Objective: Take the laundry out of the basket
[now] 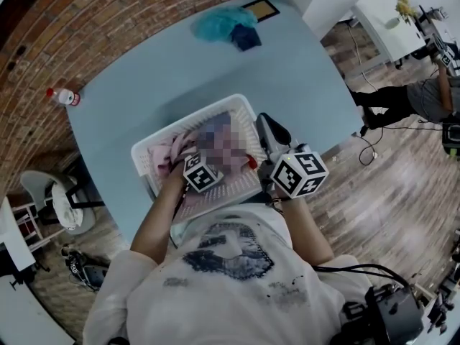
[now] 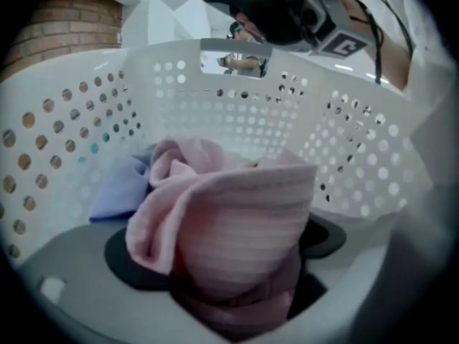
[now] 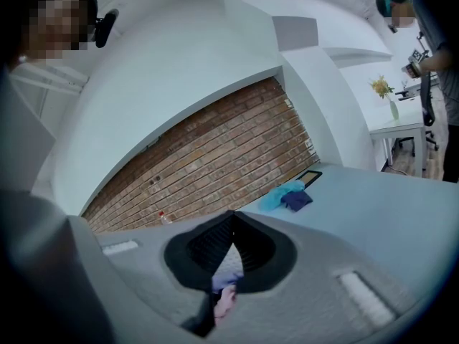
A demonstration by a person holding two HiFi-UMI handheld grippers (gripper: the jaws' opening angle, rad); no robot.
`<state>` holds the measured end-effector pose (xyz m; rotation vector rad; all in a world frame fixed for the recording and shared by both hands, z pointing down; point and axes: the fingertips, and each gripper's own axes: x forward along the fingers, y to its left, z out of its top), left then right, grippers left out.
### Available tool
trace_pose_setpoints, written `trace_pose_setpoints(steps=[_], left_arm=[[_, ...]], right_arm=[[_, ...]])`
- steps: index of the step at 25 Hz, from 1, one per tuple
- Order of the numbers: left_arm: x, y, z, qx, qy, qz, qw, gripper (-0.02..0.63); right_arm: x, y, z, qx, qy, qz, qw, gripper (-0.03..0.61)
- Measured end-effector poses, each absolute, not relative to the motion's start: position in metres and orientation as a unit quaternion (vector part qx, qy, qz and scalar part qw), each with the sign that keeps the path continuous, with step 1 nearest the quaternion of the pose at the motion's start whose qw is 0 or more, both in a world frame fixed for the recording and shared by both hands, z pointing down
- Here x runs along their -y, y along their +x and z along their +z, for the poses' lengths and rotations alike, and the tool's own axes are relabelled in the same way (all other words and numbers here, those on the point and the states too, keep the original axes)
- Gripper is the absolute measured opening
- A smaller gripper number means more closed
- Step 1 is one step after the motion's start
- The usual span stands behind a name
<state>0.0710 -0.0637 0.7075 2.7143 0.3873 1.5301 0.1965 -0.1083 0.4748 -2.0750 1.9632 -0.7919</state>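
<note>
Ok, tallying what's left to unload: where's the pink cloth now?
The pink cloth sits inside the white basket, bunched between the left gripper's jaws, a pale blue cloth at its left in that gripper's view.

The head view looks steeply down onto the table and basket. The left gripper view sits inside the basket, close against pink cloth. The right gripper view faces across the table; it shares the far blue clothes with the head view.

a red brick wall backs the pale blue table; wood plank floor.
</note>
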Motion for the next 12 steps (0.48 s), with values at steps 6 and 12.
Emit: trace_pose_setpoints(steps=[6, 12], left_arm=[[0.0672, 0.0712, 0.7085, -0.119, 0.864, 0.489, -0.006, 0.477], [0.0733, 0.0711, 0.7038, -0.114, 0.866, 0.487, -0.017, 0.337]], right_arm=[[0.1068, 0.1992, 0.4763, -0.657, -0.699, -0.268, 0.089, -0.003], [0.1052, 0.1993, 0.4742, -0.657, -0.698, -0.268, 0.093, -0.003]])
